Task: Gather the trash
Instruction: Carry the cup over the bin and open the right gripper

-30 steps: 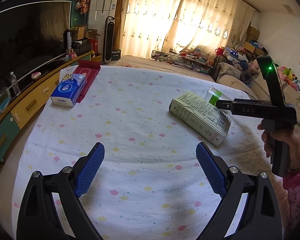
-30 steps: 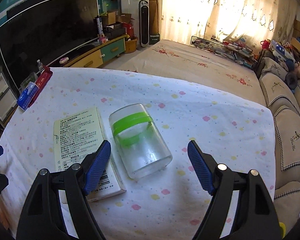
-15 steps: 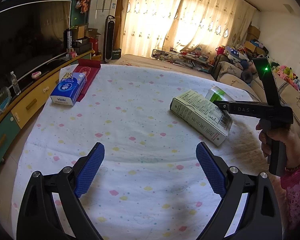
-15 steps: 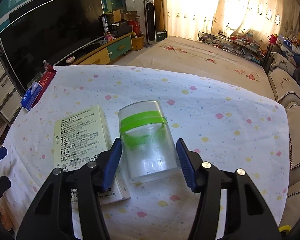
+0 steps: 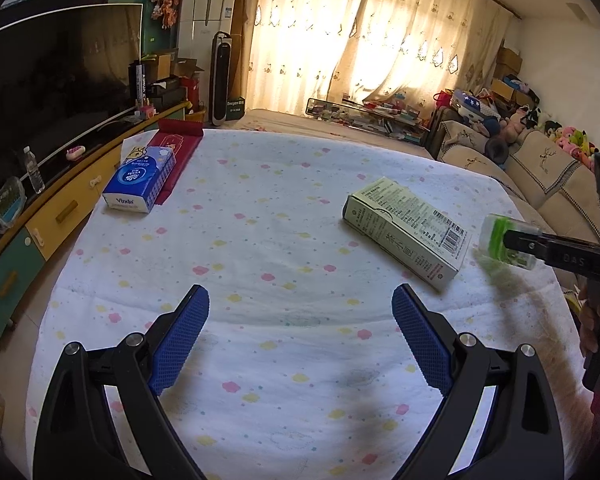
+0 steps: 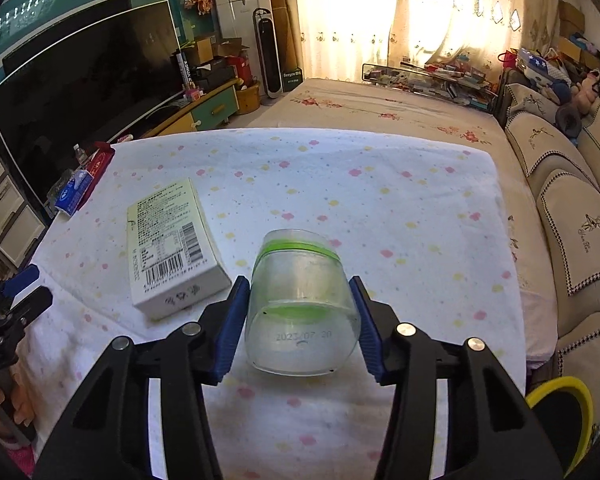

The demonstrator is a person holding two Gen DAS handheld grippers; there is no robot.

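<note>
A clear plastic cup with a green band (image 6: 300, 304) lies sideways between the blue pads of my right gripper (image 6: 300, 320), which is shut on it and holds it above the dotted tablecloth (image 6: 400, 208). In the left wrist view the cup (image 5: 504, 246) hangs lifted at the right edge. A pale green carton (image 6: 171, 240) lies flat to the left of the cup; it also shows in the left wrist view (image 5: 408, 228). My left gripper (image 5: 300, 340) is open and empty over the near middle of the cloth.
A blue Vinda tissue pack (image 5: 139, 180) and a red box (image 5: 175, 148) lie at the far left of the table. A TV cabinet (image 5: 39, 224) runs along the left, a sofa (image 6: 572, 208) along the right. A yellow-rimmed bin (image 6: 560, 404) sits at the lower right.
My right gripper closed on the cup and lifted it off the cloth, drawing it back to the right away from the carton. The left gripper stayed still and open.
</note>
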